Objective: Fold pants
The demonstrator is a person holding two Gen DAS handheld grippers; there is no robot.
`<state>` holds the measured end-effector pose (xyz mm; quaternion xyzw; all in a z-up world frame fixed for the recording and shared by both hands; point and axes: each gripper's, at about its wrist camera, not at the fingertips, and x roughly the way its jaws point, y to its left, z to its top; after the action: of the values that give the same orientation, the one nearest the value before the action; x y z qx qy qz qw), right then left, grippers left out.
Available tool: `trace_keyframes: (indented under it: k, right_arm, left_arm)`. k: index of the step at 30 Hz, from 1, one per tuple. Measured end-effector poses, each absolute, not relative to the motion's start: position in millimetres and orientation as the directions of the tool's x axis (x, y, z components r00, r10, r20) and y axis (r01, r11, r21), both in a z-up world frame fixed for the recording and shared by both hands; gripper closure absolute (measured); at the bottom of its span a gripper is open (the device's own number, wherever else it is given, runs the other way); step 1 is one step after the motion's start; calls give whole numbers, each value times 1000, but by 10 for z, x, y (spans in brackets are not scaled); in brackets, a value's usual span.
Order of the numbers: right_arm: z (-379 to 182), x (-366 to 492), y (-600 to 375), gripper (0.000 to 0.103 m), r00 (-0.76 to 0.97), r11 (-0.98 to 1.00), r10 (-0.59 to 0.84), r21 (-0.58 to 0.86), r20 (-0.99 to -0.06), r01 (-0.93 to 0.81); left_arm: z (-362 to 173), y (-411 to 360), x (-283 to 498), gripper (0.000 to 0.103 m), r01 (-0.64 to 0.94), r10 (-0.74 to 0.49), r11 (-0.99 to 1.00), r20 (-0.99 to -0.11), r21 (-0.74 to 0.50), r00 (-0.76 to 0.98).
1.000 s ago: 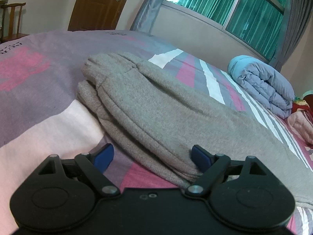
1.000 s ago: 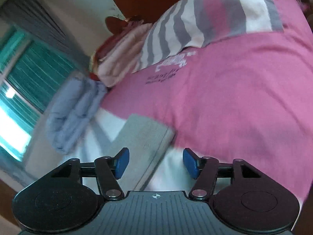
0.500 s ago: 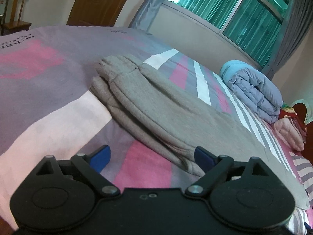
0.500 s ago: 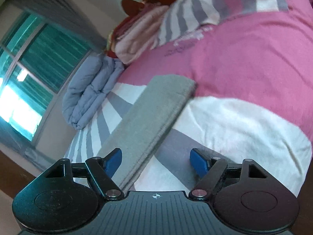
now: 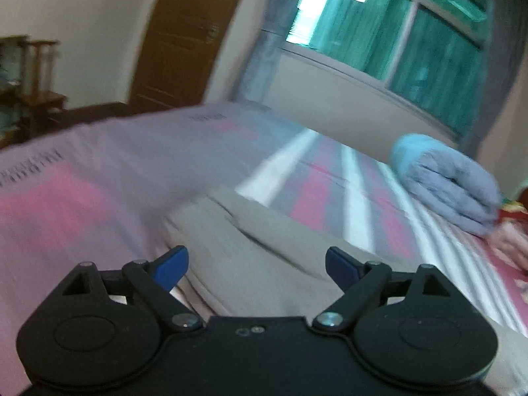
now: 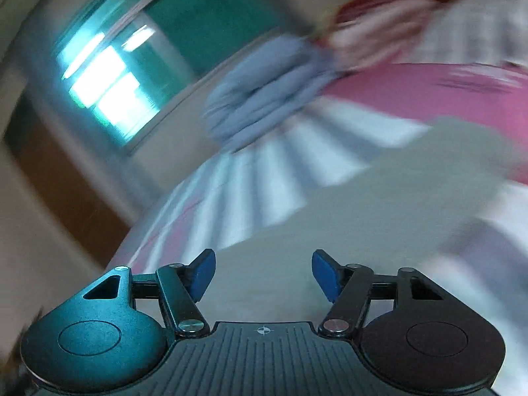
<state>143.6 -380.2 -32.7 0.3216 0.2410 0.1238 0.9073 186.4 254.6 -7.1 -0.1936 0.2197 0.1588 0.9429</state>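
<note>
Grey knit pants (image 5: 264,247) lie flat on the pink, grey and white striped bedspread (image 5: 82,181). In the left wrist view one end of them shows below my left gripper (image 5: 255,269), whose jaws are closing but stand wide apart, above the cloth and gripping nothing. In the blurred right wrist view the pants (image 6: 379,198) stretch away toward the far right. My right gripper (image 6: 264,274) hovers over them with its jaws closing and nothing pinched between the blue pads.
A folded blue quilt (image 5: 445,188) lies near the window side of the bed, with pink bedding (image 5: 508,241) beside it. A brown door (image 5: 184,33) and a wooden chair (image 5: 36,79) stand beyond the bed. The quilt (image 6: 264,89) also shows in the right wrist view.
The left gripper has lifted and tipped up, so the pants sit lower in its view. The right gripper has swung across and rolled, and now looks along the pants instead of the pink bedspread.
</note>
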Motion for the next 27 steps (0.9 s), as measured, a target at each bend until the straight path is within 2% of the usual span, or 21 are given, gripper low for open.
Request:
trace_keyframes:
  k: [5, 10, 13, 17, 23, 24, 25, 27]
  right_arm:
    - [-55, 2125, -2767, 38, 776, 805, 513, 520, -367, -286]
    - [-69, 2780, -1770, 38, 698, 810, 578, 405, -423, -424]
    - [-175, 3131, -1323, 38, 655, 801, 599, 341, -461, -492]
    - [-424, 3586, -1016, 38, 606, 782, 620, 330, -498, -530]
    - [-703, 3750, -676, 39, 517, 742, 648, 310, -560, -594]
    - [-753, 3764, -624, 45, 509, 743, 639, 292, -578, -602]
    - [-800, 3767, -592, 66, 502, 740, 634, 273, -588, -615]
    - [-838, 3771, -573, 81, 528, 759, 603, 224, -598, -612]
  left_arm:
    - [-98, 2793, 2215, 22, -515, 336, 824, -529, -236, 779]
    - [-312, 2996, 2345, 26, -591, 364, 771, -598, -237, 714]
    - [-512, 3064, 2360, 24, -620, 368, 746, -626, -242, 688]
    - [-667, 3048, 2322, 24, -654, 399, 704, -606, -279, 688]
    - [-724, 2929, 2269, 31, -686, 453, 672, -579, -278, 678]
    - [-730, 2937, 2263, 33, -683, 451, 675, -577, -279, 681]
    - [-719, 2937, 2259, 35, -682, 452, 677, -574, -277, 682]
    - [-712, 2909, 2243, 35, -679, 453, 683, -574, -268, 682]
